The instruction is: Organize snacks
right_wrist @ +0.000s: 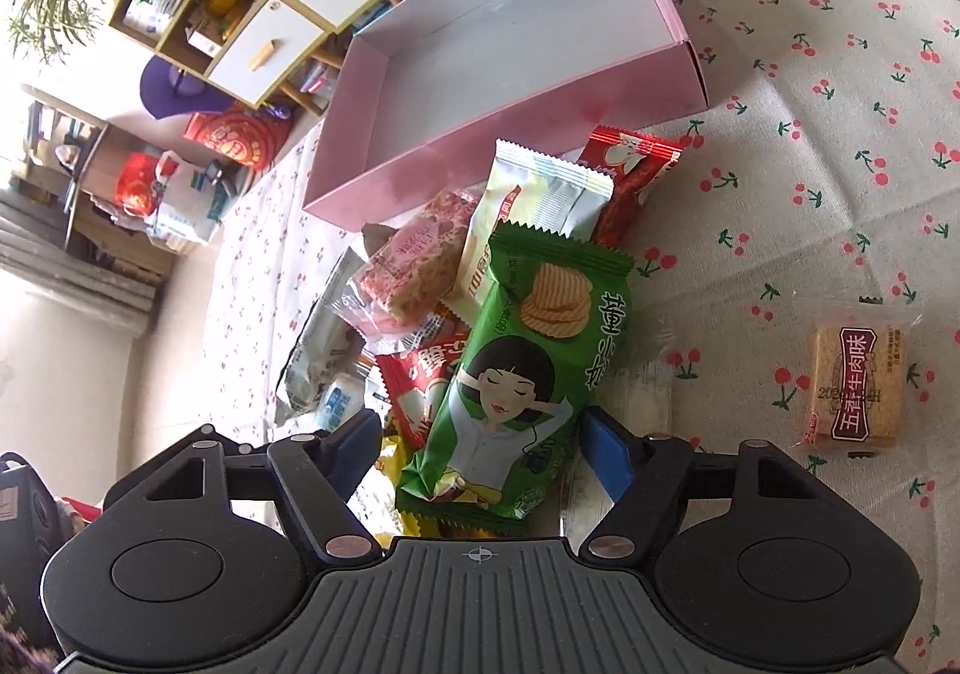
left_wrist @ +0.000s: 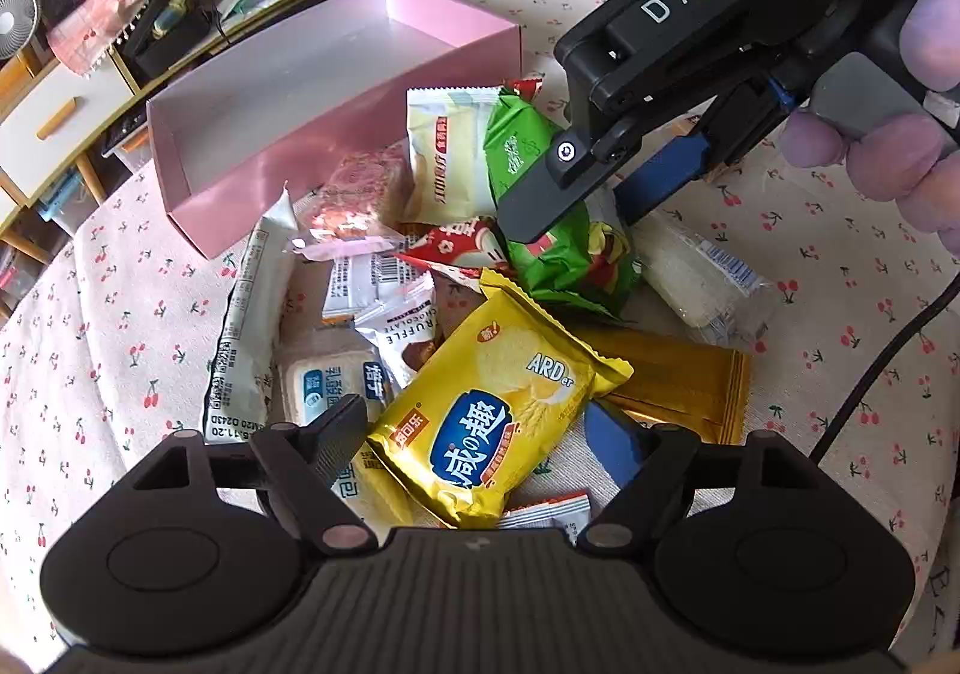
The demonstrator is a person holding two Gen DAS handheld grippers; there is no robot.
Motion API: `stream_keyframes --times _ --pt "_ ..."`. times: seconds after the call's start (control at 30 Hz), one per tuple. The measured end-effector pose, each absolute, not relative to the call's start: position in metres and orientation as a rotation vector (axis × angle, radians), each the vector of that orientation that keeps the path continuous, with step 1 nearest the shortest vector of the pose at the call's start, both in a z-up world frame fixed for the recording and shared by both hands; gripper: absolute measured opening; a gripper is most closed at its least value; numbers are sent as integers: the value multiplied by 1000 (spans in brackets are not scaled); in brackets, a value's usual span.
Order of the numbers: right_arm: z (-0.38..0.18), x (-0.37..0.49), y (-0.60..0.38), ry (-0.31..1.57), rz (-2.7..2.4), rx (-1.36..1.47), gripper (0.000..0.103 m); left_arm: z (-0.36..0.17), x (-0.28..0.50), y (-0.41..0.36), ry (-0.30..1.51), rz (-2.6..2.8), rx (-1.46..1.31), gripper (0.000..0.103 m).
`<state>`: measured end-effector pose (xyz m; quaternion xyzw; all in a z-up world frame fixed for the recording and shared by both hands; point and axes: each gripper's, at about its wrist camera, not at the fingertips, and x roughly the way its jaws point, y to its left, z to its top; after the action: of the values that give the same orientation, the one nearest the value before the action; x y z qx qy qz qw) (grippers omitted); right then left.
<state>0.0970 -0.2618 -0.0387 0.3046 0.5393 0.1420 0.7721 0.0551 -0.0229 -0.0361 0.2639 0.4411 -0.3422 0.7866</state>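
Observation:
A heap of wrapped snacks lies on the cherry-print tablecloth in front of an empty pink box [left_wrist: 282,92], which also shows in the right wrist view [right_wrist: 480,74]. My left gripper [left_wrist: 480,434] is open, its fingers on either side of a yellow cracker packet [left_wrist: 486,422]. My right gripper [right_wrist: 480,434] is open around the lower end of a green chip packet [right_wrist: 528,362]; in the left wrist view it [left_wrist: 576,212] hangs over that green packet [left_wrist: 570,266]. I cannot tell whether either gripper touches its packet.
A single biscuit packet [right_wrist: 855,386] lies apart at the right. A gold packet [left_wrist: 678,380], a clear rice-cake packet [left_wrist: 702,272], cream [left_wrist: 450,152] and red [right_wrist: 636,164] packets lie in the heap. Shelves and drawers [right_wrist: 270,2] stand beyond the table edge.

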Motion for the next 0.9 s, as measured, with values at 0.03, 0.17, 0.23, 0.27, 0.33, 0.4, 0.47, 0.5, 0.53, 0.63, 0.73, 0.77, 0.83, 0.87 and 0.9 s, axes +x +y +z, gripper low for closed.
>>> stream_keyframes --times 0.03,0.17,0.23,0.27,0.33,0.4,0.47,0.5,0.53,0.63,0.73,0.77,0.83,0.87,0.9 --pt "-39 96 -263 1169 309 666 72 -37 55 -23 963 -739 567 77" --pt "-40 96 -265 1167 308 690 72 -44 55 -24 1002 -744 569 77" --pt "-41 95 -267 1166 298 699 69 -45 54 -21 1011 -737 538 75" --pt "-41 94 -268 1168 285 703 64 -44 56 -19 1024 -732 509 74" --pt "-40 94 -270 1179 253 701 55 -43 59 -13 1045 -720 448 70" --pt "-40 92 -272 1187 230 697 50 -42 61 -9 1055 -705 410 67" --pt "-41 93 -274 1188 225 706 49 -42 62 -5 1064 -690 378 67" --pt "-42 93 -274 1186 225 710 50 -42 62 -5 1066 -681 363 66" --pt "-43 94 -274 1182 229 716 52 -42 61 -5 1066 -677 355 66" --pt "-46 97 -272 1178 255 726 56 -43 63 -10 1065 -668 350 65" --pt "-51 98 -272 1174 257 749 56 -44 62 -12 1058 -658 344 63" --pt "-52 98 -272 1173 256 755 55 -43 62 -12 1058 -655 338 62" --pt "-51 98 -273 1177 244 750 50 -43 61 -11 1062 -649 320 61" --pt "-50 97 -273 1175 243 750 48 -42 61 -10 1066 -646 313 61" --pt "-49 96 -274 1175 237 750 48 -42 63 -8 1072 -641 306 60"
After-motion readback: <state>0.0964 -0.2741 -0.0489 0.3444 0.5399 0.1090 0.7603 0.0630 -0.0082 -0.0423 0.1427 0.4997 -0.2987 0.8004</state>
